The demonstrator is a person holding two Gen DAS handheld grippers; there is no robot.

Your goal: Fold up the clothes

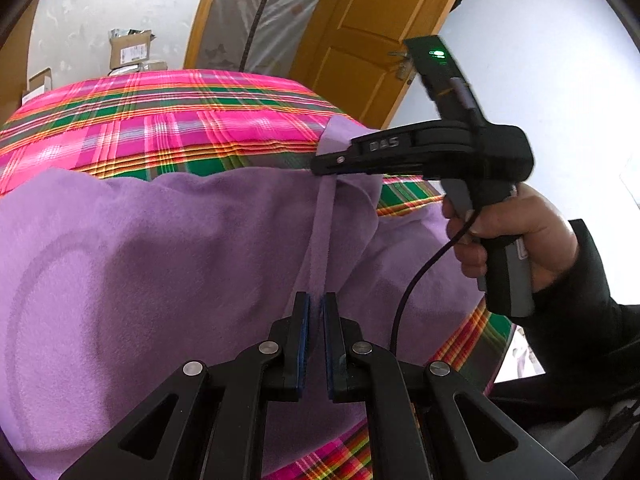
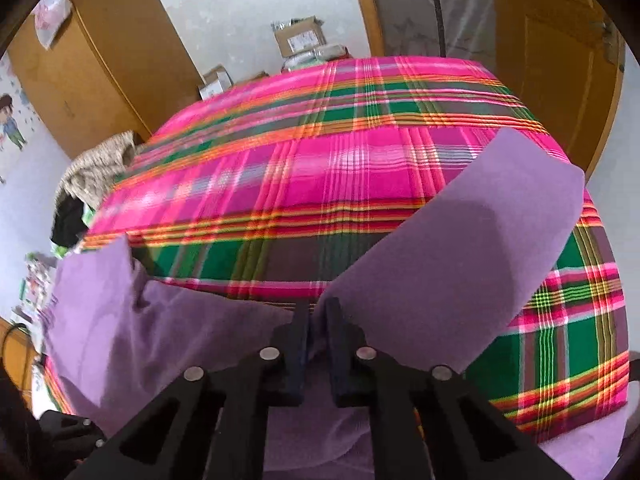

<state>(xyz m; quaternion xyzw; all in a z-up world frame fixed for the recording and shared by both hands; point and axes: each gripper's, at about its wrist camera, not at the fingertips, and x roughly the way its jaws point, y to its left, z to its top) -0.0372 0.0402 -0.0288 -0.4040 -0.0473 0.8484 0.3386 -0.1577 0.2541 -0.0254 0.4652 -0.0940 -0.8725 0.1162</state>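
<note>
In the left wrist view, the left tool (image 1: 316, 312) is clamped on a thin ridge of the purple garment (image 1: 140, 272), which lies on the plaid bed cover (image 1: 180, 120); the right tool (image 1: 328, 162), held by the right hand (image 1: 516, 236), also pinches a fold of it further away; the grip here is narrow, so a strong pull may slip the cloth out.

In the right wrist view, the right tool (image 2: 316, 316) is closed on the garment (image 2: 460, 248), and one part hangs up loose; if both tools move unevenly, the fold may come crooked or bunch.
</note>
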